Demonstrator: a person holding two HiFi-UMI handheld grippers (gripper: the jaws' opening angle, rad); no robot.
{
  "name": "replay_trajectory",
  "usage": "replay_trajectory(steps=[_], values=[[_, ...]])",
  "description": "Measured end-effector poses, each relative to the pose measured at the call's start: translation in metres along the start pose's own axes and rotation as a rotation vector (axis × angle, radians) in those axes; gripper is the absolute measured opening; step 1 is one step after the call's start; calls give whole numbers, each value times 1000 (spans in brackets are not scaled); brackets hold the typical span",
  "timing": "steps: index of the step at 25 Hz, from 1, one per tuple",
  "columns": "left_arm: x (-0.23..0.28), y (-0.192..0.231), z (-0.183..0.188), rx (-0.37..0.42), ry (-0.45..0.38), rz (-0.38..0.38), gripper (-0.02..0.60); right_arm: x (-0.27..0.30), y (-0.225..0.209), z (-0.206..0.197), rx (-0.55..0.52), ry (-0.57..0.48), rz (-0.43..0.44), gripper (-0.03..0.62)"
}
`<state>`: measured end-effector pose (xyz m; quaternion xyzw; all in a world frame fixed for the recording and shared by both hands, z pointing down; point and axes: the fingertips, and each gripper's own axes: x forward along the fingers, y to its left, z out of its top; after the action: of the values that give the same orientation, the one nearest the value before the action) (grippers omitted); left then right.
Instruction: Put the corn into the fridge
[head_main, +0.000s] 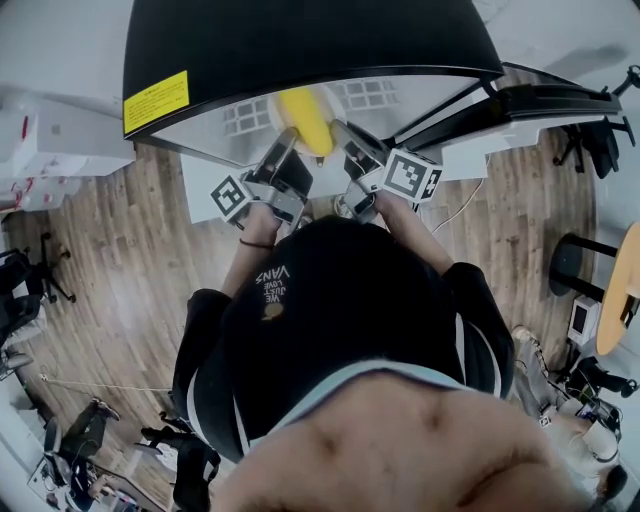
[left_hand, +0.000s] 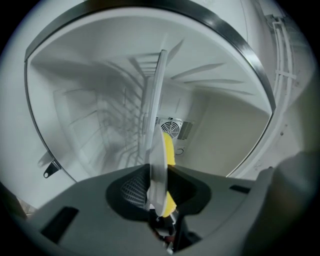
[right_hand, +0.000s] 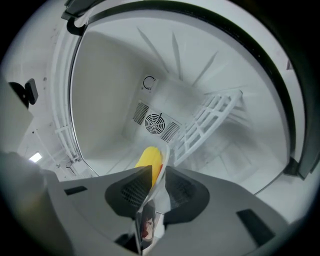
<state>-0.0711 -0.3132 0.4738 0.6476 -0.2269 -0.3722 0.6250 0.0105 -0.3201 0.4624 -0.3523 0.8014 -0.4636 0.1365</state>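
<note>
A yellow corn cob (head_main: 306, 118) lies on a white plate (head_main: 279, 108) held at the mouth of the open fridge (head_main: 300, 40). My left gripper (head_main: 284, 142) is shut on the plate's left rim and my right gripper (head_main: 346, 136) on its right rim. In the left gripper view the plate (left_hand: 156, 125) stands edge-on between the jaws of the left gripper (left_hand: 159, 176), with the corn (left_hand: 169, 150) just behind it. In the right gripper view the right gripper (right_hand: 157, 173) pinches the thin plate edge (right_hand: 161, 167), and the corn (right_hand: 149, 159) shows past the jaws.
The fridge's white inside has a round fan grille (right_hand: 154, 122) on the back wall and a wire shelf (right_hand: 210, 120). Its door (head_main: 540, 105) hangs open to the right. Wooden floor (head_main: 130, 250), a stool (head_main: 575, 262) and camera gear lie around the person.
</note>
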Motion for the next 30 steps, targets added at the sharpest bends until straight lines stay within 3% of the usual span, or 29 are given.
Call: replay_trajectory(steps=[14,27,30], values=[[8,1,3,-19,-92,14,83,-1,-4,12,-34,1,12,143],[14,4,5,-14,-158,34,83,-17,15,19,-310,-12,42,202],[16,4,6,-14,-175,40,84,-22,22,17,-457,-10,39,232]])
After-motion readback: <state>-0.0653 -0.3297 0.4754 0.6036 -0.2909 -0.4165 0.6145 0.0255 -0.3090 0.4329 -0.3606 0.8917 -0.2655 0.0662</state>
